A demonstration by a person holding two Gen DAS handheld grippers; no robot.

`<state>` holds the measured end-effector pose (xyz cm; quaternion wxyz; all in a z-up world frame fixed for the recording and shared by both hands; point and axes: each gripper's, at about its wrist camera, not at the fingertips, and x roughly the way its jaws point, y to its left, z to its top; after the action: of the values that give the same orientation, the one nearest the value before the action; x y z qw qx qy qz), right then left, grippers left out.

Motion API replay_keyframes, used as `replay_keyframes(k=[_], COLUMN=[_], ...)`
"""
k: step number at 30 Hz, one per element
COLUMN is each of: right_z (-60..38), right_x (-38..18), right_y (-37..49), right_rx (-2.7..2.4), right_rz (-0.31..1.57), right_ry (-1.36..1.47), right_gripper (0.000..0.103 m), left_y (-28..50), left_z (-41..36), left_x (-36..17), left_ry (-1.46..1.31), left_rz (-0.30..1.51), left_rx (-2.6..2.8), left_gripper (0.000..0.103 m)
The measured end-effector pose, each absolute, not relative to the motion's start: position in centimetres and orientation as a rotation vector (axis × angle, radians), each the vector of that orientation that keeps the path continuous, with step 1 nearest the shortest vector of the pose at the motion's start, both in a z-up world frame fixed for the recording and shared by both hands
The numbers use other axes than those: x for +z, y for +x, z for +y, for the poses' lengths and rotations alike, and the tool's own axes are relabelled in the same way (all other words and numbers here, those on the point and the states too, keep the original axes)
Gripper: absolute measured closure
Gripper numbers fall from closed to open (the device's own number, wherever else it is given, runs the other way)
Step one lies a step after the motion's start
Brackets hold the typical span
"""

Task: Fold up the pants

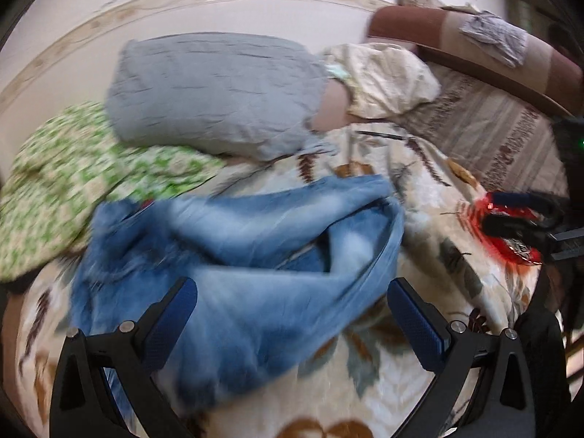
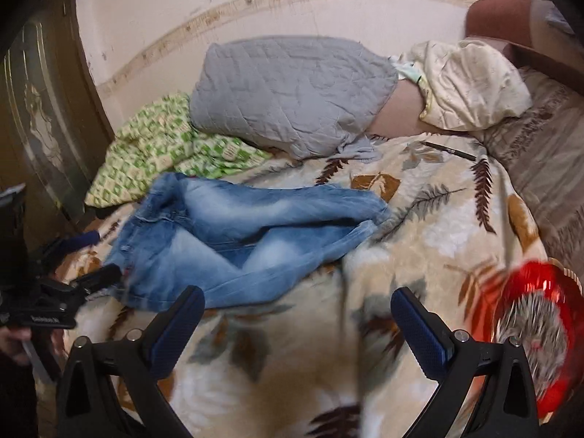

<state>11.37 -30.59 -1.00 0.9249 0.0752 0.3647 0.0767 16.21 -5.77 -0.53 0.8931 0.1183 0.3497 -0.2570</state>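
Faded blue jeans (image 1: 248, 255) lie crumpled on a cream leaf-patterned blanket (image 1: 401, 383); they also show in the right wrist view (image 2: 233, 241), with the waist at the left and the legs bunched toward the right. My left gripper (image 1: 292, 314) is open and empty, just above the near edge of the jeans. It also shows at the left edge of the right wrist view (image 2: 91, 259), beside the waist. My right gripper (image 2: 297, 317) is open and empty over the blanket (image 2: 419, 219), to the right of the jeans. It also shows at the right of the left wrist view (image 1: 518, 215).
A grey quilted pillow (image 2: 292, 98) and a green patterned cloth (image 2: 164, 146) lie at the far side by the wall. A cream pillow (image 2: 471, 87) and a brown headboard (image 2: 511, 22) are far right. A pen (image 2: 449, 150) lies on the blanket. A red shiny object (image 2: 536, 328) sits near right.
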Motion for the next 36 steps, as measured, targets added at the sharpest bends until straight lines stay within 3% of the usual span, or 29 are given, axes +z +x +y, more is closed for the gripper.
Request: replay_keyframes(k=[7,18,21,22,23,24,26,28,36], right_z=[-34.8,-32.8,-32.4,-32.3,-32.0,-31.8,-31.6,-31.8,-32.9], right_x=[-1.3,-7.4,-8.7,-9.3,-9.7,-10.4,-11.2,-10.7,-2.1], right_y=[19.4,28.6,30.6,31.3,31.7,32.3,33.1,33.0,31.8], right_rx=[0.243,0.358,0.373,0.383,0.392,0.386,0.377,0.395,0.311], right_rz=[0.808,0.988,1.0,1.012,1.031,1.058,1.087,1.077,0.935], right_ry=[0.115,-0.337,-0.391,-0.397,-0.399,-0.409,-0.419,-0.375,-0.36], right_gripper=[0.0,0.001,0.008,0.016,0.03,0.037,0.072,0.088,0.094], left_y=[21.2,27.2,27.9,28.3,28.6,28.9,29.5,29.5,29.7], left_z=[-10.5,-14.3,-15.2,-15.4,-15.5,-15.6,-15.6,-15.6,-15.3], left_x=[-3.0,-8.5,-9.8,-10.2,-10.7,-11.0,-11.9,-11.6,-4.3], left_ry=[0.493,0.688,0.761,0.774,0.787,0.795,0.796,0.783,0.645], left_rz=[0.699,0.799,0.811,0.824,0.846,0.86,0.916,0.908,0.741], left_rx=[-0.672,-0.635,-0.633,-0.633,-0.634,-0.63,-0.633,-0.634,-0.606], left_gripper=[0.0,0.001,0.017,0.027,0.037,0.044,0.078,0.093,0.098])
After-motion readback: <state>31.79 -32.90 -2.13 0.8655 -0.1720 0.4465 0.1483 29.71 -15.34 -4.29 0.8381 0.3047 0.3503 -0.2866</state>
